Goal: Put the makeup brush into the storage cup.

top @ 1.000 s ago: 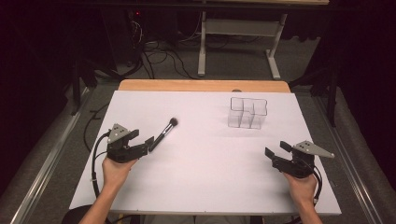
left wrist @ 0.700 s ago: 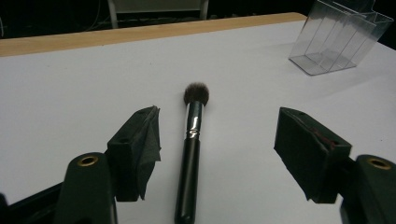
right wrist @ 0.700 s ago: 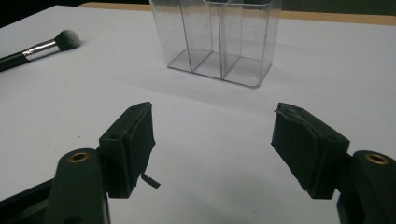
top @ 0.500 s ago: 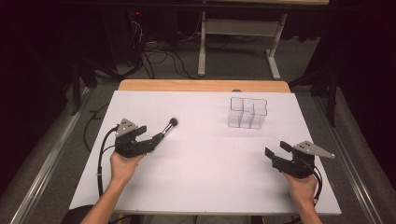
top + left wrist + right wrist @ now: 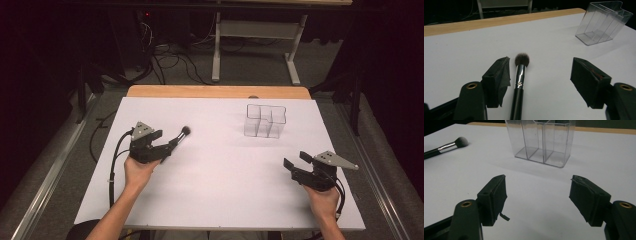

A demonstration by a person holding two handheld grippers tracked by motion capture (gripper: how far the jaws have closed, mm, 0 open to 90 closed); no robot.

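Black brush [image 5: 520,82] lies between the wide-spread jaws of the left gripper [image 5: 541,75]; right gripper [image 5: 539,195] gapes wide, clear organizer [image 5: 541,140] at twelve o'clock.

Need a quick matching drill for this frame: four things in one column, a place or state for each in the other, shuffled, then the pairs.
Column 1
1. black-handled makeup brush with a silver ferrule
2. clear plastic compartment organiser
3. left hand-held gripper
4. right hand-held gripper

Column 2
A. open over bare white table, nothing between its jaws
B. stands upright at the far right of the table
C. lies flat on the table, bristles pointing away from the person
D. open, with the brush handle between its jaws, nearer one jaw

Pairs: 1-C, 2-B, 3-D, 4-A
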